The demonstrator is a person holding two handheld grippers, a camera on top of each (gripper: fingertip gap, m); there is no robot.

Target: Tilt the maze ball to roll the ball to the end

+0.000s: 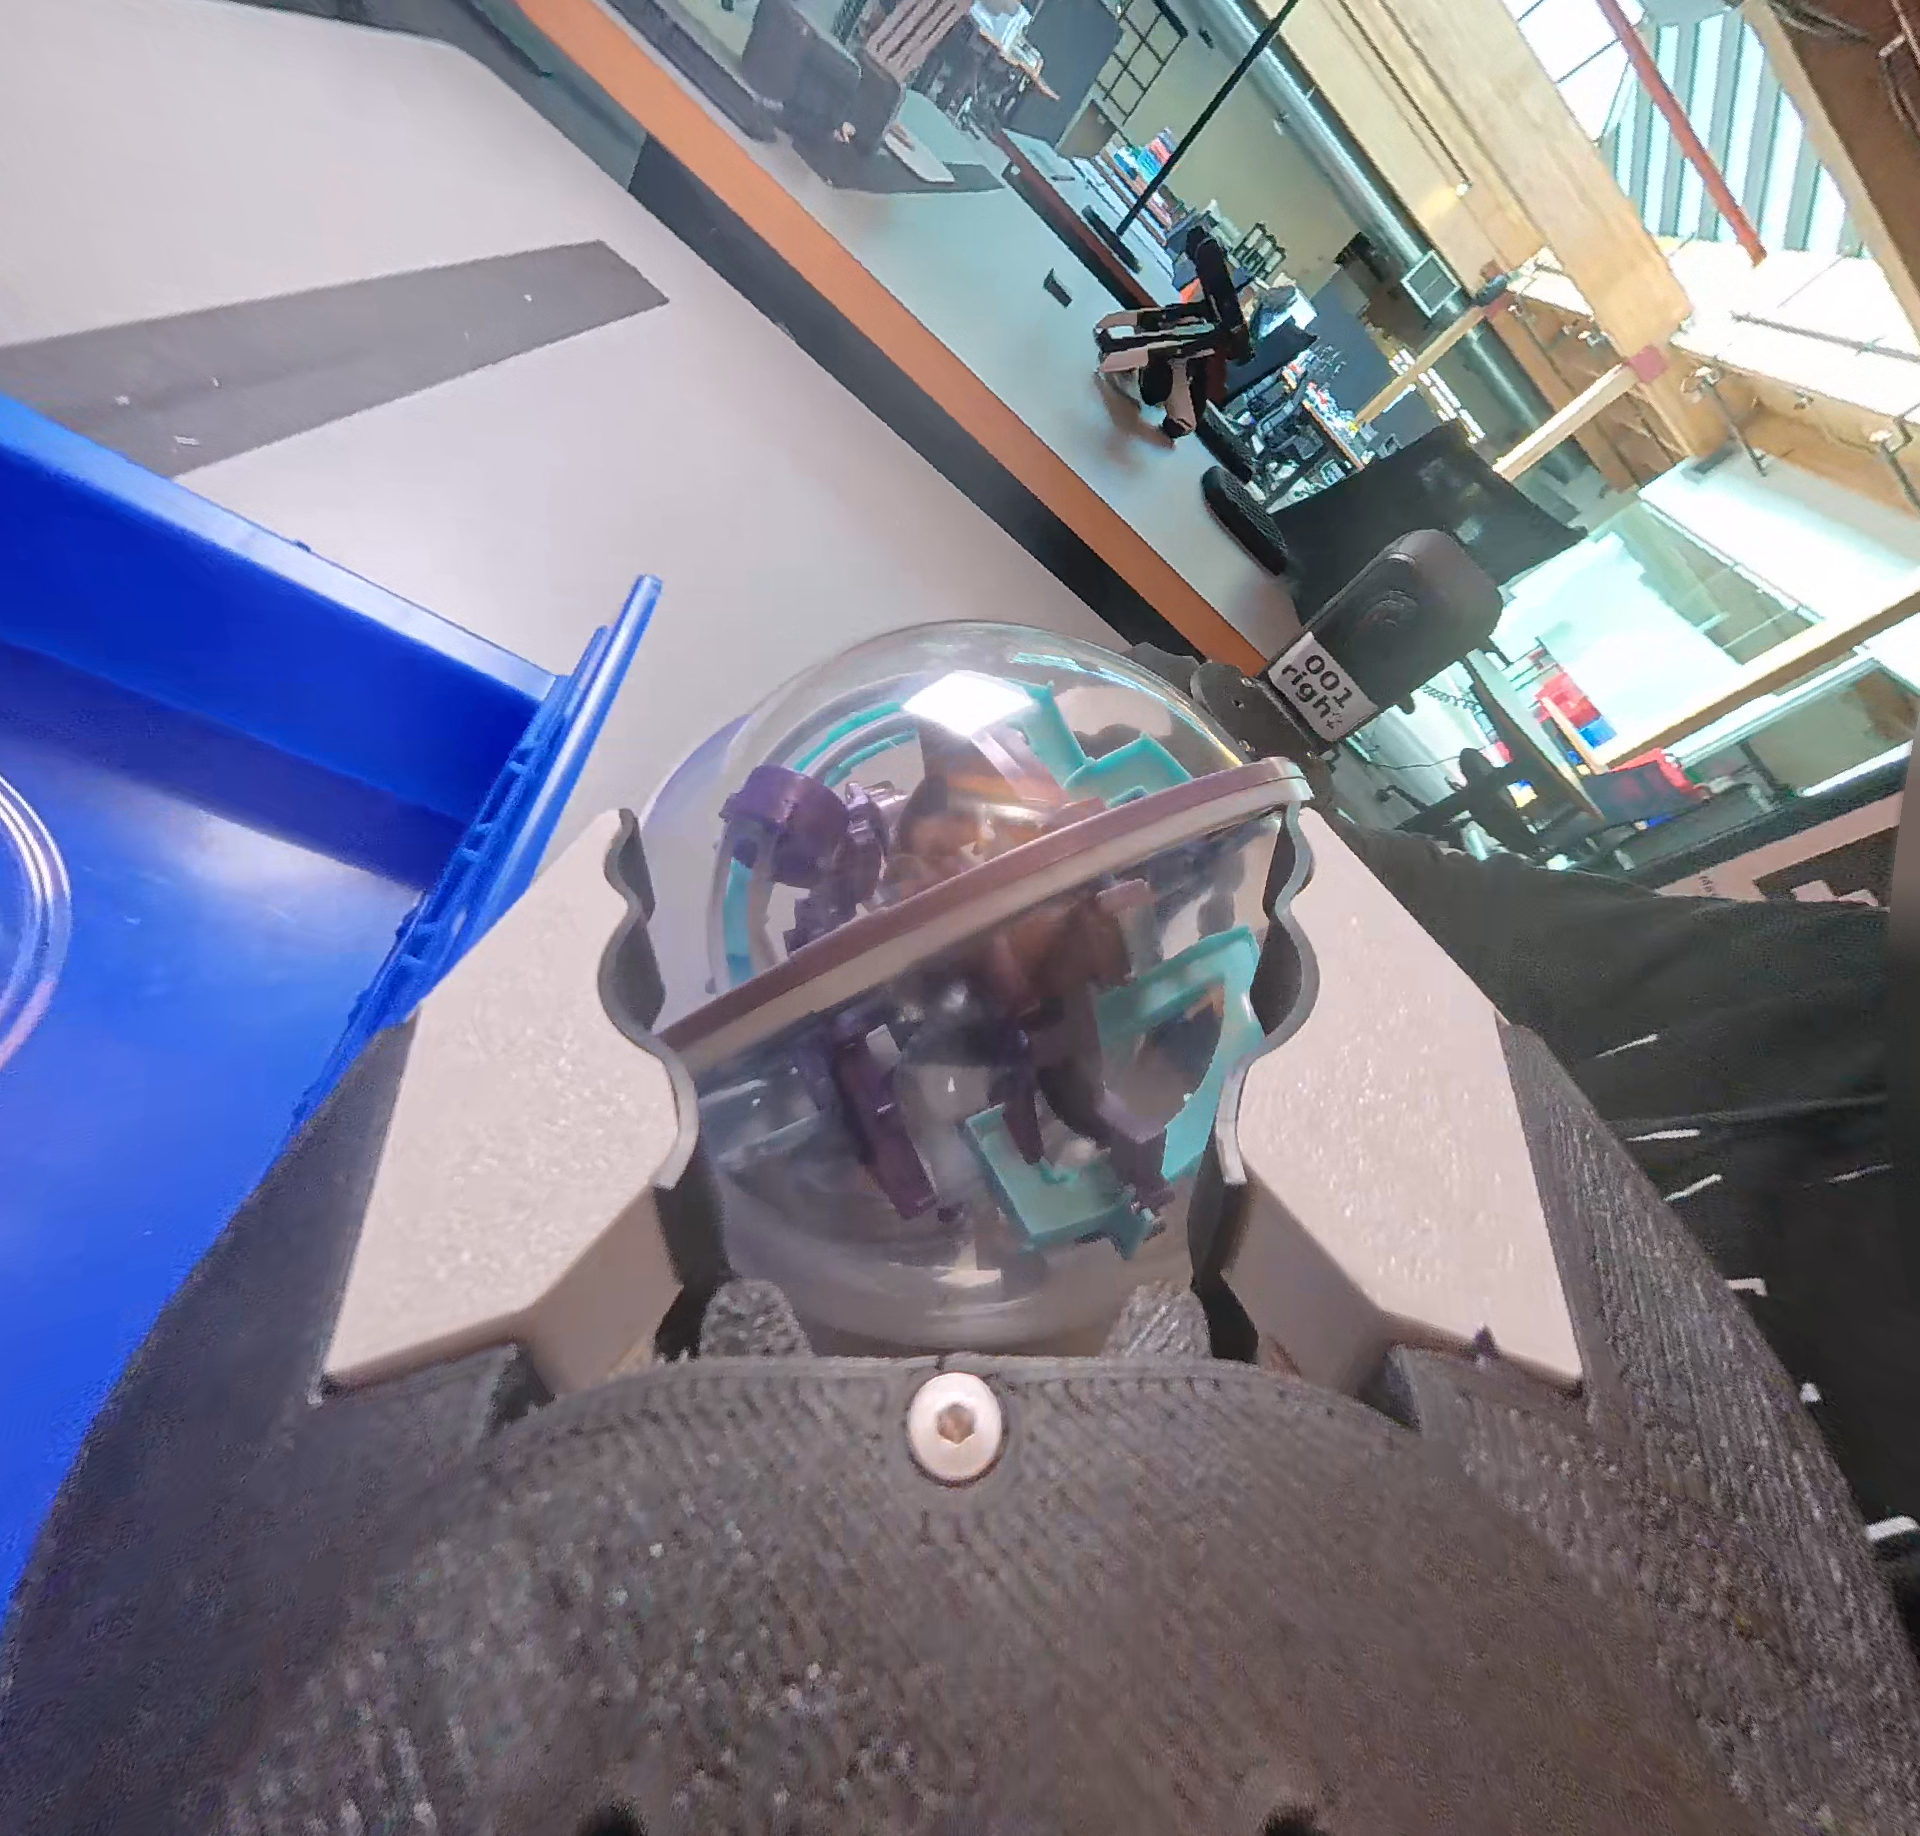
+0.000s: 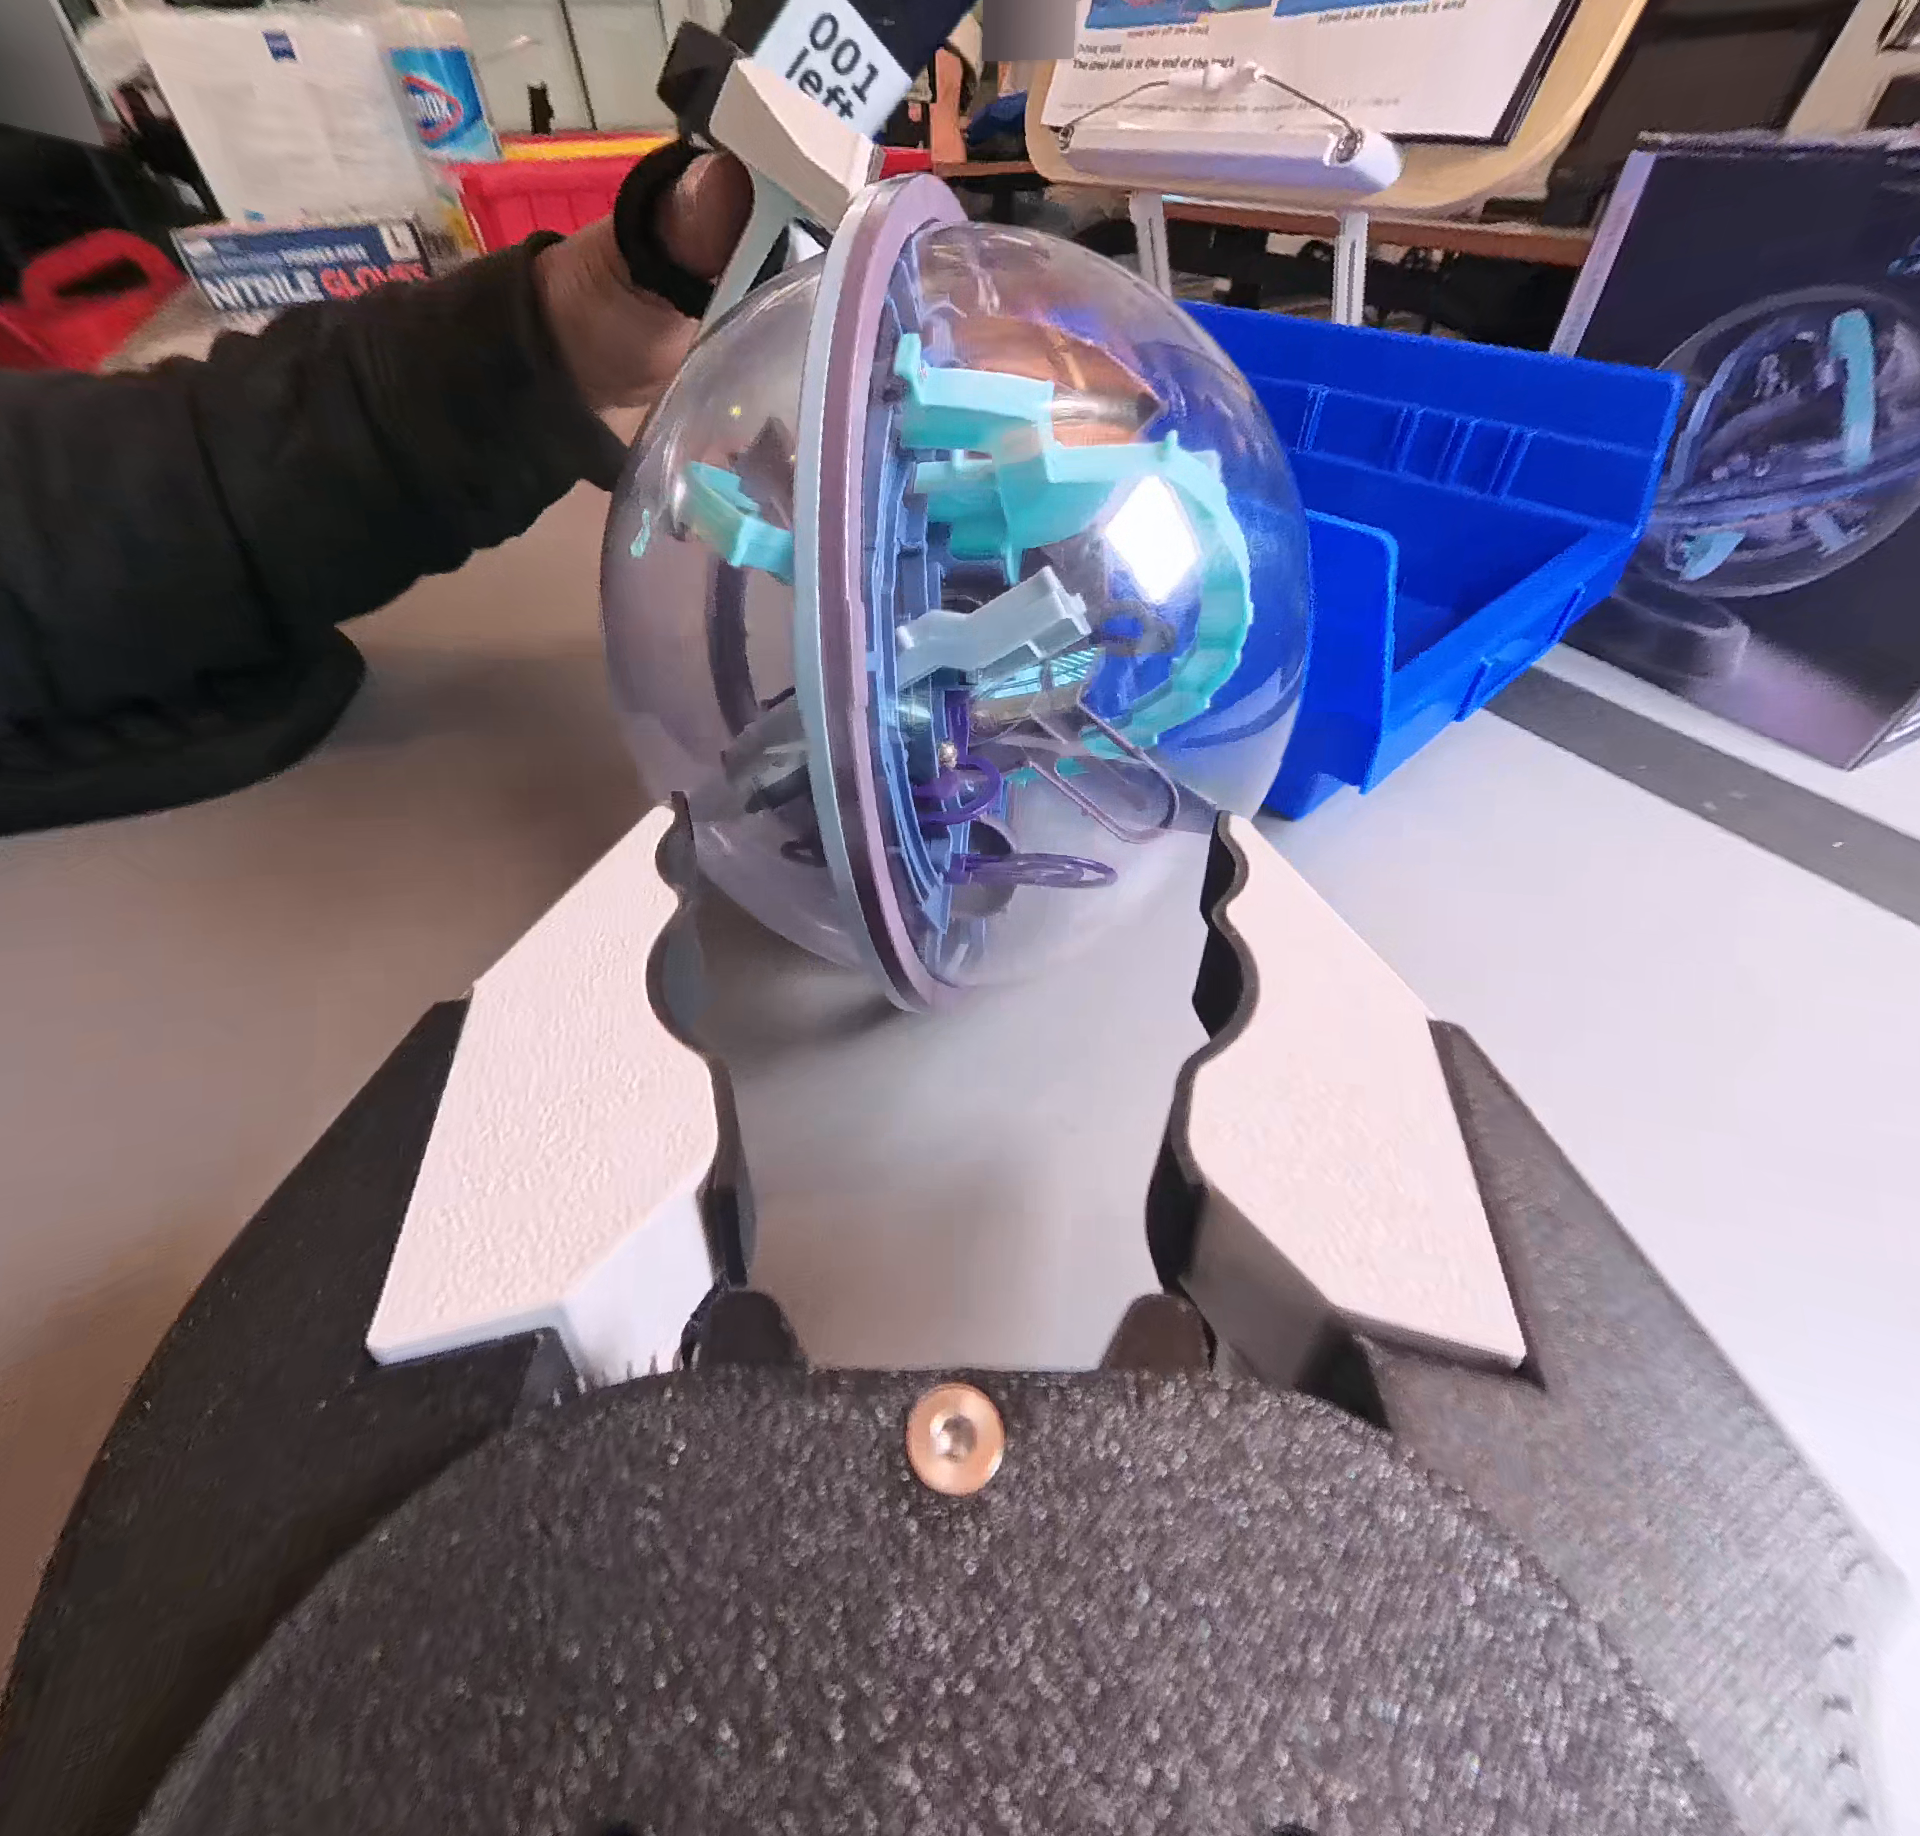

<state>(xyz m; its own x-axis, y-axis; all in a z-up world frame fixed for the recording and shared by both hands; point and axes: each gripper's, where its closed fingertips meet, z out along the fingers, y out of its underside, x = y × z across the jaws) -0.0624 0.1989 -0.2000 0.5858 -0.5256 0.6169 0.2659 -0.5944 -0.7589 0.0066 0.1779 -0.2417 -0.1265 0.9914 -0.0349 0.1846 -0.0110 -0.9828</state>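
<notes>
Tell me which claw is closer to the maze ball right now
Left. The left claw grips the maze ball between its fingers; the right claw sits open just in front of it.

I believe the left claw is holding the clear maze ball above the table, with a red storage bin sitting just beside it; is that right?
Not quite: the bin is blue, not red. The right wrist view shows it plainly behind the maze ball, and the left wrist view shows it too. The rest holds: the left claw grips the clear ball above the table.
</notes>
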